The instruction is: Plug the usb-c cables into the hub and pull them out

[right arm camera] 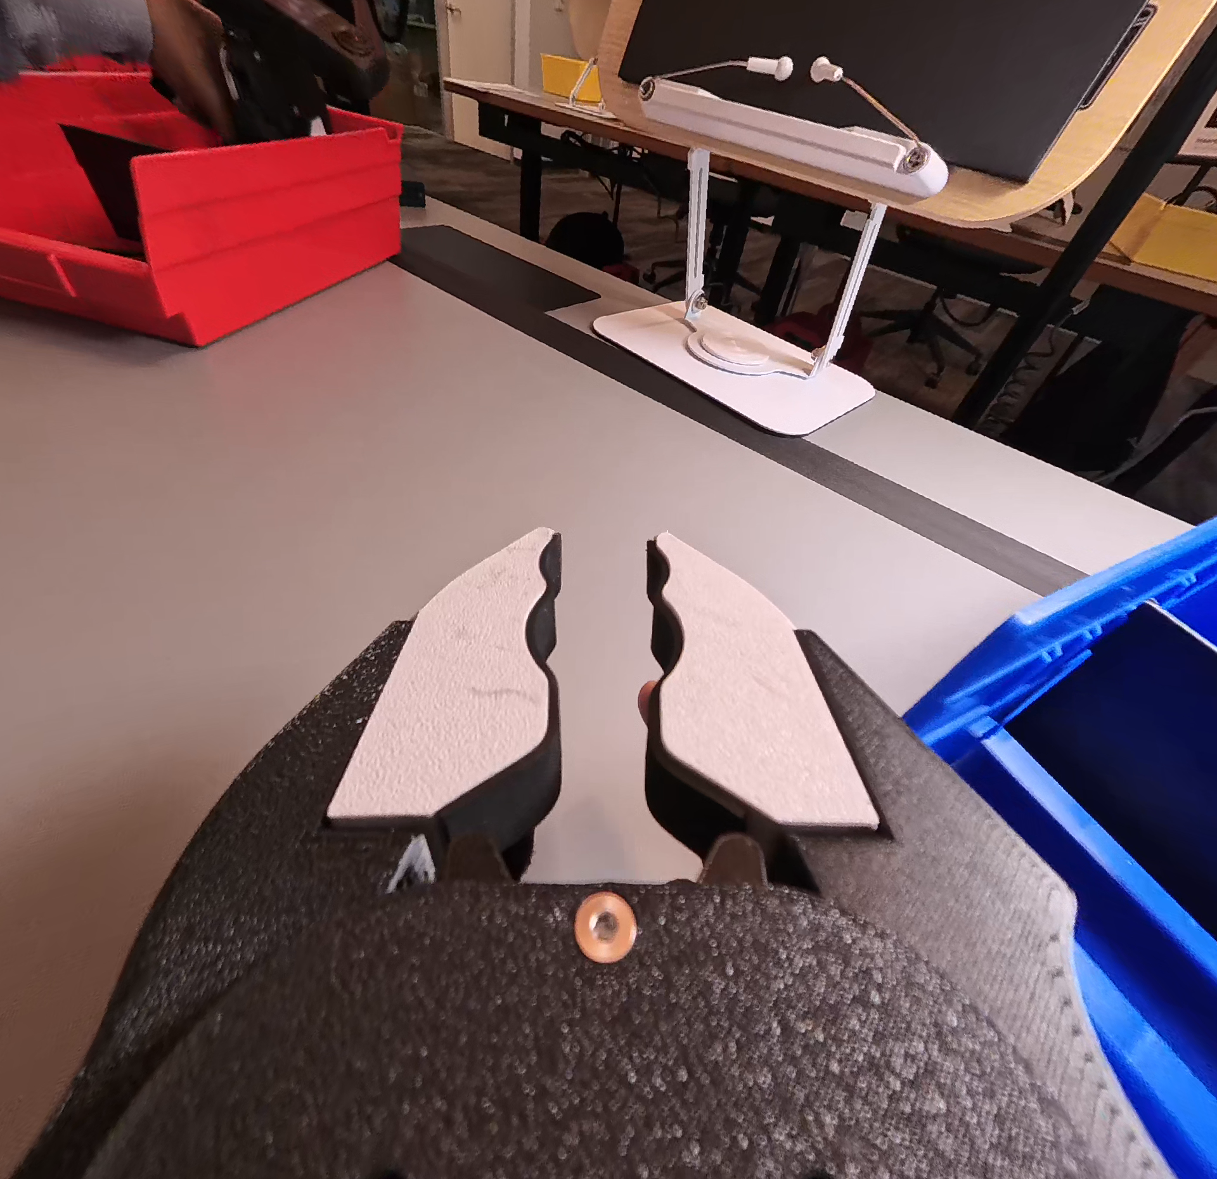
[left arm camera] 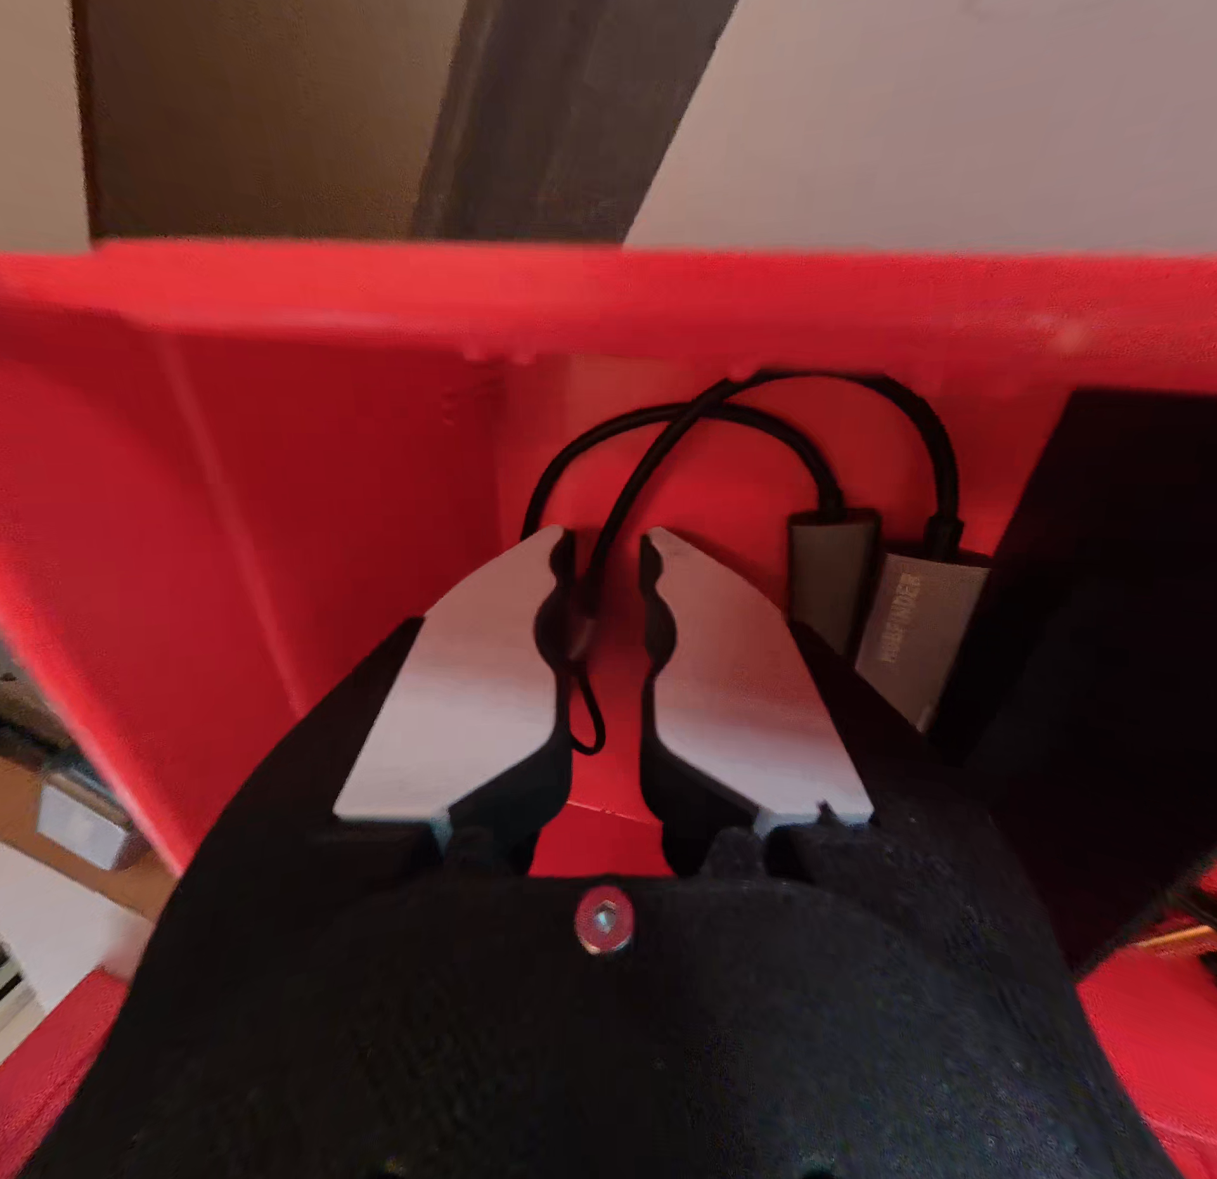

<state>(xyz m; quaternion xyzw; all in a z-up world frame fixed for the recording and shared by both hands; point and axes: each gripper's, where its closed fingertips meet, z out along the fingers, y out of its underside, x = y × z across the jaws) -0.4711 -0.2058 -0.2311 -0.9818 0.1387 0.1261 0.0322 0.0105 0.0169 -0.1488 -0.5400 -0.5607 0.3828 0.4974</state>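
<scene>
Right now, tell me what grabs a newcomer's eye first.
The red bin fills the left wrist view, the open left claw reaching inside toward black cables and two grey hubs at its back wall. In the right wrist view, the right claw hovers open over a grey table, a blue bin beside it.

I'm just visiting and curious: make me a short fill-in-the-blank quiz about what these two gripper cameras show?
1. The left gripper reaches into a ____ bin.
2. Two grey hubs trail ____ cables.
3. The right gripper hovers over a grey ____.
4. Beside the right gripper sits a ____ bin.

Missing words: red; black; table; blue
</scene>
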